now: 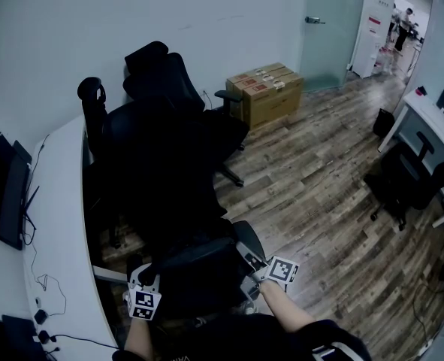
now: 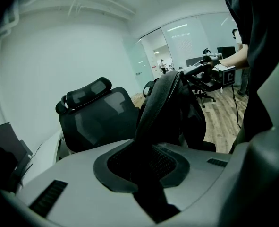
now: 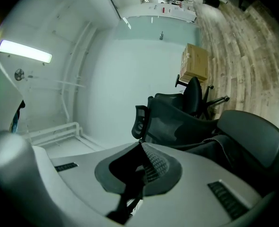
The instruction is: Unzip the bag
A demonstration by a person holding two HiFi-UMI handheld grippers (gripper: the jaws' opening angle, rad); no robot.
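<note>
A black bag (image 1: 199,273) rests on the seat of a black office chair just in front of me. My left gripper (image 1: 148,273) is at the bag's left side. In the left gripper view its jaws (image 2: 146,160) are shut on a black edge of the bag (image 2: 172,108), and the zipper track (image 2: 164,98) climbs away from them. My right gripper (image 1: 253,271) is at the bag's right side and also shows far off in the left gripper view (image 2: 204,71), at the bag's top. Its jaws (image 3: 139,167) are shut on a thin dark tab, apparently the zipper pull (image 3: 130,193).
Two more black office chairs (image 1: 165,119) stand beyond the bag. A white desk (image 1: 56,224) with a monitor (image 1: 4,190) and cables runs along the left. Cardboard boxes (image 1: 267,89) sit by the wall. Another desk and chair (image 1: 417,171) are at the right, across wooden floor.
</note>
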